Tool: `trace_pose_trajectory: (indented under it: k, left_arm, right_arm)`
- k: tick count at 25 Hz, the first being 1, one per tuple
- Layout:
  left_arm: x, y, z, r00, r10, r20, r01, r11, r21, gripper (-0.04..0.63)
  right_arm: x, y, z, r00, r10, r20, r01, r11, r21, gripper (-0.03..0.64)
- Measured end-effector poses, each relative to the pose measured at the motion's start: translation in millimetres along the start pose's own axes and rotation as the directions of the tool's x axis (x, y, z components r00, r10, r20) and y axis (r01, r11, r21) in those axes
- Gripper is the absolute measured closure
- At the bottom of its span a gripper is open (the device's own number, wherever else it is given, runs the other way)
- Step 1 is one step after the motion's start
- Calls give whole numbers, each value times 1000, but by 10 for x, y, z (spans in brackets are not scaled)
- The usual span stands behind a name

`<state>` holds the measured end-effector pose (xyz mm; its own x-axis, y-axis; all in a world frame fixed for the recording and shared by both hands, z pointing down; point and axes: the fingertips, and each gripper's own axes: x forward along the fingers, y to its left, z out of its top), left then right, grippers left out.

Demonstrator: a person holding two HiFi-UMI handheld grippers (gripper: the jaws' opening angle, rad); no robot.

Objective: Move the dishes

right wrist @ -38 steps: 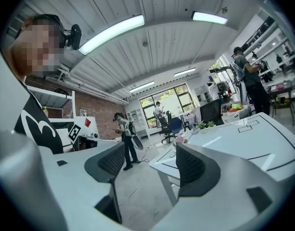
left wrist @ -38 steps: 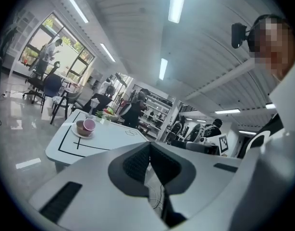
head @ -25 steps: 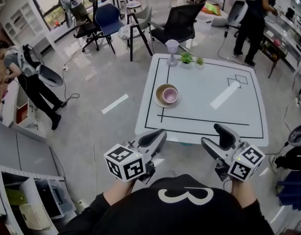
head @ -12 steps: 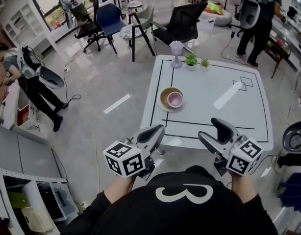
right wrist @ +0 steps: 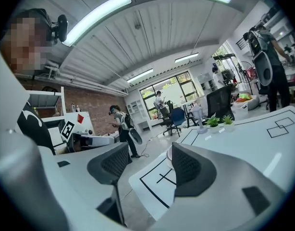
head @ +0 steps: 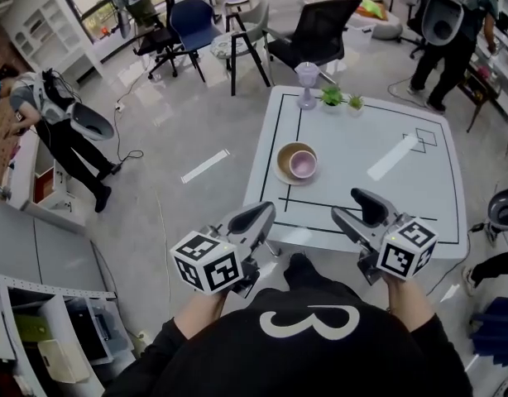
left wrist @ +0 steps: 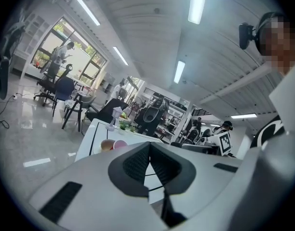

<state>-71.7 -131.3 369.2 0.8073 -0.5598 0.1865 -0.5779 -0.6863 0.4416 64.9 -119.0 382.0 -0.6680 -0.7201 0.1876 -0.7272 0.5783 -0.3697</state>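
Note:
A pink bowl sits in a tan plate on the left part of the white table, inside its black lines. Both grippers hang level over the table's near edge, short of the dishes. My left gripper has its jaws shut with nothing in them; in its own view, the left gripper points past the bowl and plate. My right gripper is open, and the right gripper has a plain gap between its pads. Its jaws have just been closing a little, with nothing between them.
A clear goblet and two small potted plants stand at the table's far edge. Beyond it are a black office chair and a blue chair. People stand at the left and far right.
Both grippers have moved forward towards the table, whose near edge now lies under their tips. The plate and bowl have kept their place on the table.

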Motion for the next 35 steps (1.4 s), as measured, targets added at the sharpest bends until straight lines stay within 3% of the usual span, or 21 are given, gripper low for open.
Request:
trace_pose_trajectory:
  k: [12,28,35]
  left_arm:
    - [180,391,252,997,72,12,-71,997,-27,592]
    - [418,884,260,988,154,-29,-156,984,-87,592]
    - [412,1000,217,985,167,-42,-171,979,-109,592]
  right_arm:
    - [688,-572,41,994,-7,-106,8,1000,16,368]
    - [1433,-1167,-479,961,-39,-275,43,999,11,400]
    - [1601,-1287,-611,953,-69,-295,80,996,24,437]
